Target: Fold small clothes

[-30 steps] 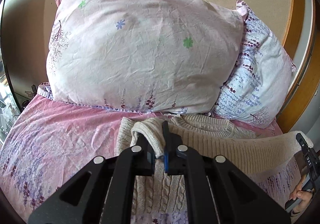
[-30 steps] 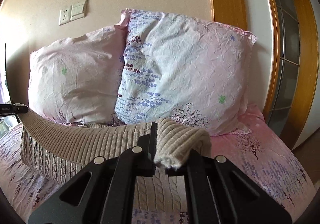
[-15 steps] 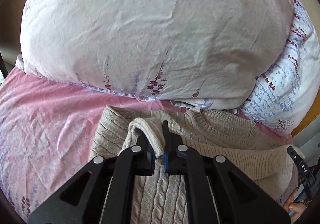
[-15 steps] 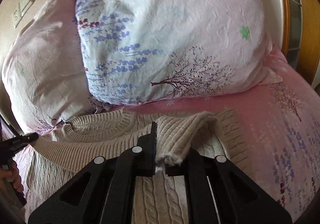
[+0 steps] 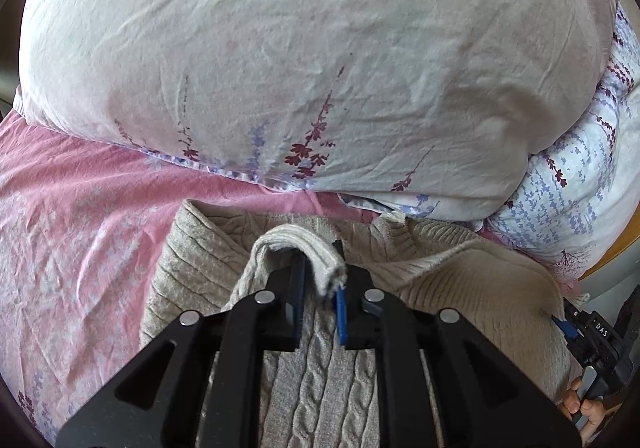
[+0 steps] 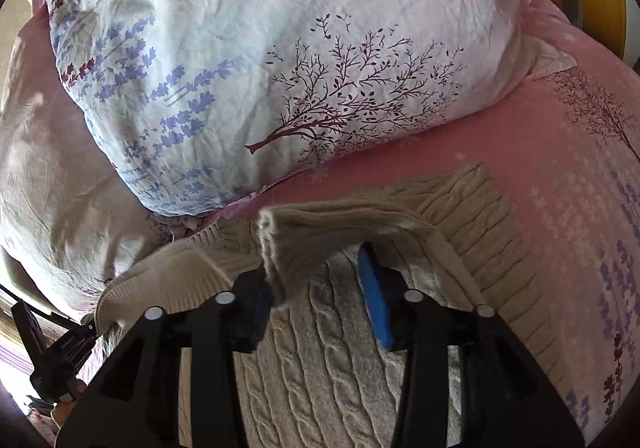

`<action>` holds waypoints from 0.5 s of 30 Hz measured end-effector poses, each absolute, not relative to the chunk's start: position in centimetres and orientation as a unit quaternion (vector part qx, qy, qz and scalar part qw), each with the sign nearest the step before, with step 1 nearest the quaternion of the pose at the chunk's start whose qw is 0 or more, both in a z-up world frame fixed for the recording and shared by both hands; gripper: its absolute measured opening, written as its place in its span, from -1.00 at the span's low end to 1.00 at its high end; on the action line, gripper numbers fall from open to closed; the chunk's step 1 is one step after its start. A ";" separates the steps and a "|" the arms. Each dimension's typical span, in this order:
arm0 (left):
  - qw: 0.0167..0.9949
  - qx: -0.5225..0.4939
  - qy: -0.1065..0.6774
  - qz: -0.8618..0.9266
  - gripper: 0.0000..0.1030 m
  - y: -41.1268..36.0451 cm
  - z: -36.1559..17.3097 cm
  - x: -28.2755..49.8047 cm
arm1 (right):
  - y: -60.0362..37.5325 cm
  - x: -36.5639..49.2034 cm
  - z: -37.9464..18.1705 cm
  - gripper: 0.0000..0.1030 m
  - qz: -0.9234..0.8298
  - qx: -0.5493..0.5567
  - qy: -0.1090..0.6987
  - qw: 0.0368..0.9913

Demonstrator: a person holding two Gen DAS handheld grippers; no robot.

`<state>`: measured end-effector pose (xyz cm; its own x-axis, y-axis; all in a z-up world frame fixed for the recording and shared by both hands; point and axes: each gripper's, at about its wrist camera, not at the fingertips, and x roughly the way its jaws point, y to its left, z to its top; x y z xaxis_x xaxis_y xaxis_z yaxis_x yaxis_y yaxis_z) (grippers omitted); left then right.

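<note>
Lying flat on the pink sheet (image 5: pixel 80 232), the sweater (image 5: pixel 320 380) has its collar (image 5: pixel 420 236) just under the pillows. The pale pink pillow (image 5: pixel 300 48) leans above the sweater's left shoulder, and the blue-flowered pillow (image 6: pixel 280 68) sits above its right shoulder, both touching or almost touching the knit. The left gripper (image 5: pixel 322 300) hovers over the sweater's chest with its jaws slightly parted, a loop of hem (image 5: pixel 296 248) draped over the left finger rather than pinched. The right gripper (image 6: pixel 316 296) is over the sweater too, jaws spread wide, with a folded edge (image 6: pixel 320 232) resting loosely across its fingers. Its blue pad (image 6: pixel 374 300) shows bare.
</note>
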<state>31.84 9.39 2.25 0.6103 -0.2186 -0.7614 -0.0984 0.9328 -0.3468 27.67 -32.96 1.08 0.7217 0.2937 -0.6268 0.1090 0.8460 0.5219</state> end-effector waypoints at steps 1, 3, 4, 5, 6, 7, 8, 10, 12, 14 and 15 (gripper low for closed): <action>0.879 -0.182 0.439 -0.039 -0.55 9.3 2.4 31.8 | -33.1 27.6 1.2 -0.07 0.057 0.276 0.367 0.887; 0.882 -0.180 0.434 -0.046 -0.39 9.4 2.8 31.3 | -33.6 26.9 1.6 -0.06 0.062 0.275 0.357 0.891; 0.884 -0.176 0.430 -0.046 -0.23 9.6 3.1 30.9 | -33.9 26.4 1.8 -0.06 0.063 0.272 0.351 0.894; 0.888 -0.169 0.425 -0.042 -0.01 9.8 3.5 30.4 | -34.4 25.9 2.0 -0.06 0.061 0.269 0.346 0.897; 0.892 -0.163 0.419 -0.040 0.07 10.0 3.8 29.9 | -34.8 25.4 2.2 -0.06 0.060 0.266 0.340 0.900; 0.894 -0.161 0.416 -0.041 0.13 10.4 4.2 29.4 | -35.3 24.9 2.4 -0.06 0.058 0.261 0.335 0.903; 0.894 -0.162 0.415 -0.045 0.13 11.0 4.5 28.9 | -35.9 24.4 2.5 -0.06 0.053 0.256 0.332 0.906; 0.892 -0.165 0.418 -0.048 0.13 12.1 4.7 27.9 | -37.4 23.1 2.5 -0.07 0.045 0.248 0.329 0.910; 0.890 -0.166 0.422 -0.052 0.12 13.4 4.7 26.9 | -38.8 22.3 2.4 -0.26 0.048 0.245 0.326 0.912; 0.886 -0.166 0.428 -0.056 0.05 14.4 4.4 25.9 | -39.7 21.6 2.2 -0.30 0.055 0.238 0.328 0.913; 0.884 -0.168 0.431 -0.060 0.01 14.8 4.2 25.5 | -40.1 21.2 2.0 -0.31 0.058 0.232 0.331 0.913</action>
